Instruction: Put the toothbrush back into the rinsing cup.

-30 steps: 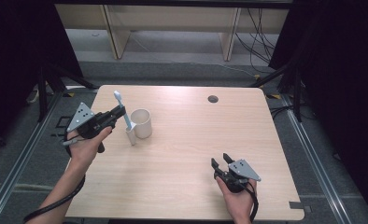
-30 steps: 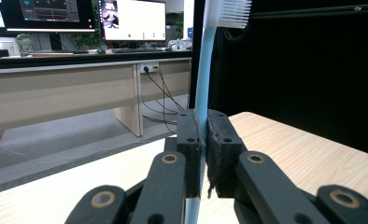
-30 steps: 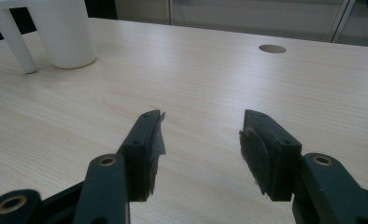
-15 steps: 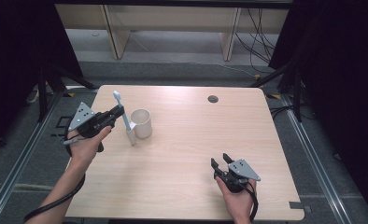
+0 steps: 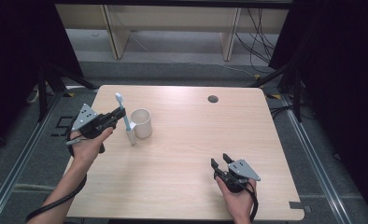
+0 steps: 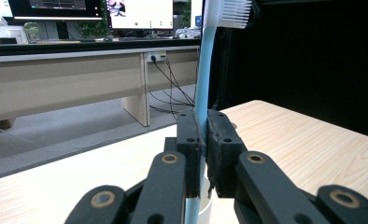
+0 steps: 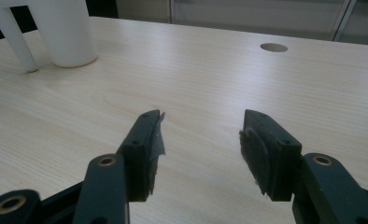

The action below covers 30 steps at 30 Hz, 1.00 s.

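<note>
A light-blue toothbrush (image 5: 127, 128) with white bristles stands upright, and my left gripper (image 5: 118, 113) is shut on its handle at mid-length. The left gripper view has the handle (image 6: 203, 70) pinched between the two black pads, bristles at the top. Just right of the brush stands a white cup (image 5: 141, 122), upright on the table. The brush's pale lower end (image 7: 14, 39) comes down to the tabletop beside the cup (image 7: 65, 30). Near the table's front right, my right gripper (image 5: 220, 159) rests open, with nothing between its fingers (image 7: 201, 126).
The wooden table (image 5: 182, 186) has a round cable hole (image 5: 213, 99) at the back, right of centre. Dark metal frame legs and floor rails flank both sides. A bench and loose cables lie beyond the far edge.
</note>
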Tool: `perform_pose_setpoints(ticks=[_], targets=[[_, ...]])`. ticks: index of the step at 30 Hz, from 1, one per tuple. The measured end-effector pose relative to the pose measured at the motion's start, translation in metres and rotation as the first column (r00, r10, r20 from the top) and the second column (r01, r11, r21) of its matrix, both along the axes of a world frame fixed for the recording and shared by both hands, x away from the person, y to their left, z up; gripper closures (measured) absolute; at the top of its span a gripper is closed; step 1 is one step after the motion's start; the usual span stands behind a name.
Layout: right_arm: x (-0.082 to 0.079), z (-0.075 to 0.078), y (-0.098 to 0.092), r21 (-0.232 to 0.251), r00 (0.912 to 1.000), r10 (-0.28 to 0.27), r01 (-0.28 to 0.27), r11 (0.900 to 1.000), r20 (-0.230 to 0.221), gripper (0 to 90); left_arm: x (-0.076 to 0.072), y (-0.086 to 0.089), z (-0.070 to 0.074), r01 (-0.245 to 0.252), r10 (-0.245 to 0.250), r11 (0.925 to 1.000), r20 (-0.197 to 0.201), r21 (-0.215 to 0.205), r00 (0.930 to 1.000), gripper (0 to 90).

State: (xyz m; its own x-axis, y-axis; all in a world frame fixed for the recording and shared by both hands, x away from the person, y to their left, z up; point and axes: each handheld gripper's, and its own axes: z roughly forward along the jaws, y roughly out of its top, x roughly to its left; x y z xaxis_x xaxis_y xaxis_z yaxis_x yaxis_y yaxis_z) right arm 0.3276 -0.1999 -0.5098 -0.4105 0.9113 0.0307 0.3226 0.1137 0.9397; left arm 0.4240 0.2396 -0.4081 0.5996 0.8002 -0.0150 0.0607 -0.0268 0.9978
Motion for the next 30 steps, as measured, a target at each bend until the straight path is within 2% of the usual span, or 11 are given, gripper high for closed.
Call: perform_pose_setpoints(ticks=[2,5,11,13,14,15,17,19,23,27,30], targets=[[0.000,0.000,-0.001,-0.012,0.9999,-0.003,0.003,1.000,0.010,48.4,0.000,-0.001,-0.001,0.000,0.000,1.0000,-0.002,-0.001,1.0000,83.7],[0.000,0.000,0.001,0.010,1.0000,-0.005,0.005,1.000,-0.002,48.4,0.002,-0.001,-0.003,-0.002,0.002,1.0000,-0.005,0.002,1.0000,83.8],[0.000,0.000,0.001,0.012,1.0000,-0.004,0.004,1.000,-0.002,48.4,0.004,-0.002,-0.007,0.000,0.000,1.0000,-0.005,0.003,1.0000,83.8],[0.001,0.000,0.000,-0.004,0.9999,-0.001,0.001,1.000,0.012,48.4,0.004,-0.002,-0.008,-0.003,0.003,1.0000,-0.013,0.004,0.9999,83.8],[0.000,0.000,0.001,0.012,1.0000,-0.005,0.005,1.000,-0.002,48.4,0.004,-0.003,-0.009,-0.004,0.004,1.0000,-0.012,0.004,0.9999,83.7],[0.001,0.000,0.000,-0.004,0.9999,0.001,-0.001,1.000,0.012,48.4,0.004,-0.003,-0.009,-0.005,0.005,1.0000,-0.016,0.007,0.9999,83.7],[0.001,0.000,0.000,-0.003,0.9999,0.001,-0.001,1.000,0.010,48.4,0.004,-0.002,-0.011,-0.007,0.007,1.0000,-0.020,0.005,0.9998,83.7],[-0.001,0.001,0.001,0.011,0.9999,-0.009,0.009,1.000,-0.014,48.4,0.004,-0.001,-0.012,-0.010,0.011,0.9999,-0.022,0.005,0.9997,83.7],[0.000,-0.001,0.002,0.024,1.0000,-0.004,0.004,1.000,-0.002,48.4,0.006,0.000,-0.015,-0.018,0.018,0.9998,-0.028,0.001,0.9994,83.7],[0.000,0.000,0.002,0.019,0.9999,-0.007,0.007,1.000,-0.015,48.4,0.007,0.001,-0.018,-0.025,0.025,0.9997,-0.030,0.001,0.9992,83.7],[0.002,-0.001,0.001,0.006,0.9999,0.008,-0.008,1.000,0.011,48.4,0.007,0.000,-0.021,-0.027,0.027,0.9996,-0.034,0.001,0.9991,83.7]])
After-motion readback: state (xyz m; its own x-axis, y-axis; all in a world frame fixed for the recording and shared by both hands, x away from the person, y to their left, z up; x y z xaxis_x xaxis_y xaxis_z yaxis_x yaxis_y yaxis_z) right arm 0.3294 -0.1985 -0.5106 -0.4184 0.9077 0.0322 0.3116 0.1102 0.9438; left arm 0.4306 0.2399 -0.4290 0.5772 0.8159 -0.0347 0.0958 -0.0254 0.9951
